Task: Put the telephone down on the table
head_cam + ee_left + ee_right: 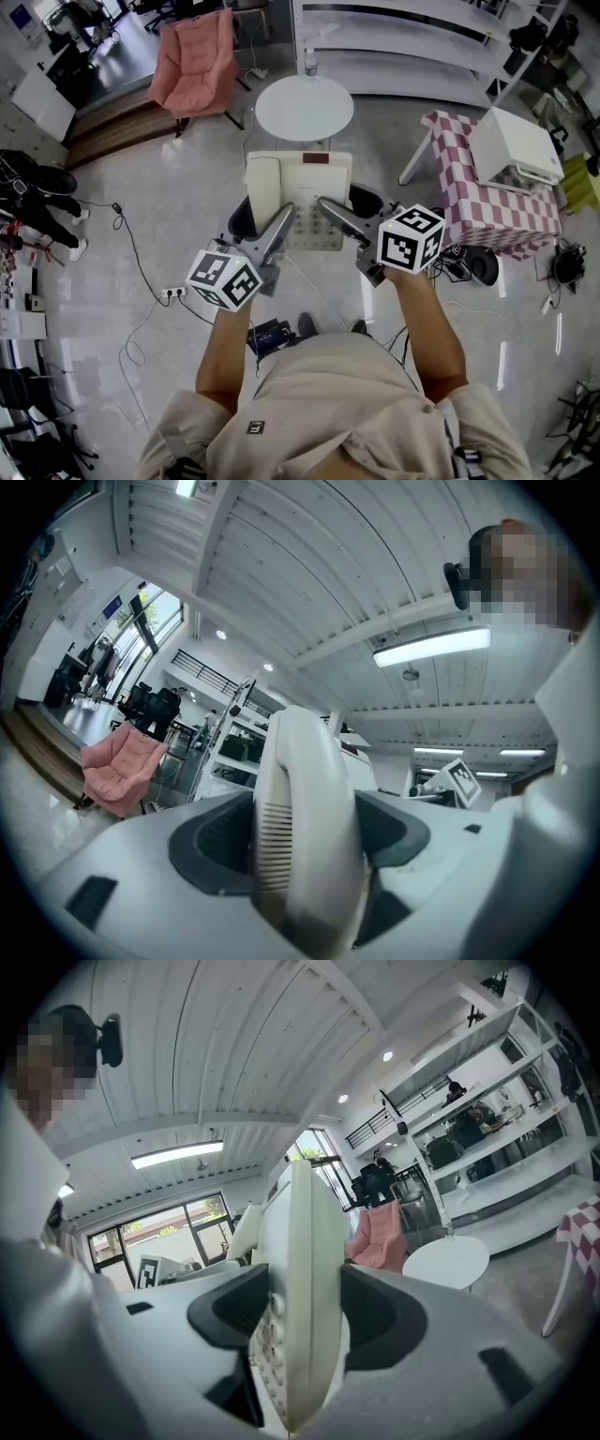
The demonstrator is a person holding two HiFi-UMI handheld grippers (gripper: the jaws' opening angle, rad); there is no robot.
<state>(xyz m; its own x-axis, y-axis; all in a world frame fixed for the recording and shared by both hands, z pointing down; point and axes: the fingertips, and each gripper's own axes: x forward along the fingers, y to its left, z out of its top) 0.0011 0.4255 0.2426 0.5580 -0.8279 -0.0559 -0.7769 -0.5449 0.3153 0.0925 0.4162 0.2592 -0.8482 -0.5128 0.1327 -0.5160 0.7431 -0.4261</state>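
Observation:
A cream desk telephone (298, 199) with its handset on the left is held in the air over the floor, short of a round white table (305, 108). My left gripper (278, 227) is shut on the phone's near left part. In the left gripper view the ribbed handset (305, 827) fills the gap between the dark pads (211, 850). My right gripper (330, 212) is shut on the near right part. In the right gripper view the keypad body (295, 1307) stands edge-on between the jaws, its buttons facing left.
A small bottle (310, 64) stands at the round table's far rim. A pink armchair (195, 61) is at the far left. At the right, a checked-cloth table (492, 206) carries a white box (516, 150). Cables and a power strip (173, 292) lie on the floor.

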